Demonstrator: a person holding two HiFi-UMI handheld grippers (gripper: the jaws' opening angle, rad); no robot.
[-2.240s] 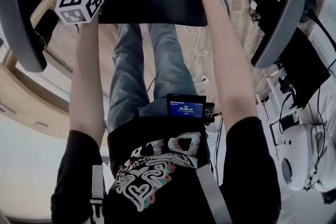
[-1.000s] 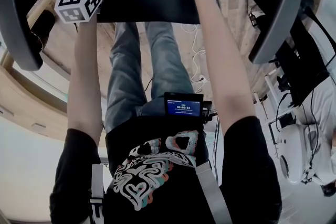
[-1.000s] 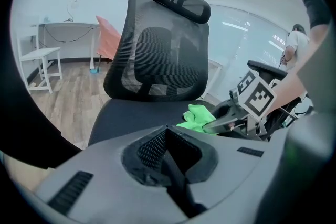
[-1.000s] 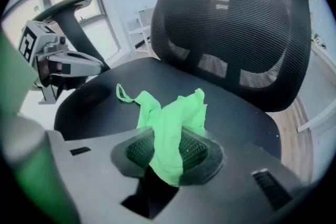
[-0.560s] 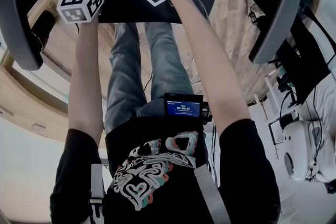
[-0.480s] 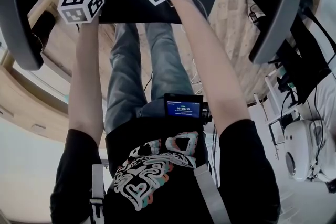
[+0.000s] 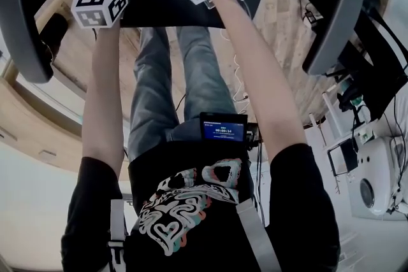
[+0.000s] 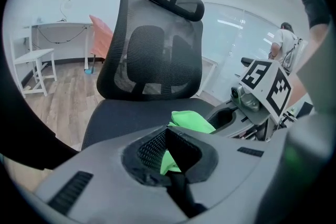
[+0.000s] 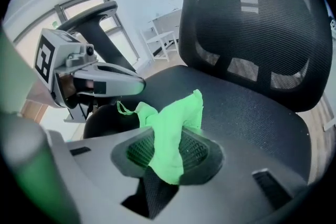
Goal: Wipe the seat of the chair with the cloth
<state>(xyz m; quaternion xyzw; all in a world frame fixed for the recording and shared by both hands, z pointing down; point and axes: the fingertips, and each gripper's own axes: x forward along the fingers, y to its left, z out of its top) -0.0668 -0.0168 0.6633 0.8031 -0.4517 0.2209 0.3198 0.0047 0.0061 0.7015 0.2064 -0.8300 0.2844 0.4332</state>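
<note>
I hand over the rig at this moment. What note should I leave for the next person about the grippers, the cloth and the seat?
Right gripper: shut on the cloth, which sticks up bunched from its jaws.
Left gripper: beside the cloth, jaws nearly together. Green shows in the gap, but I cannot tell if they pinch it.
Seat: both grippers are over its front part.
Done: cloth is in grip.
Left: press the cloth onto the seat and wipe across. How much is already wiped cannot be seen.

One chair (image 8: 152, 60), one cloth (image 9: 170, 123) (green).
</note>
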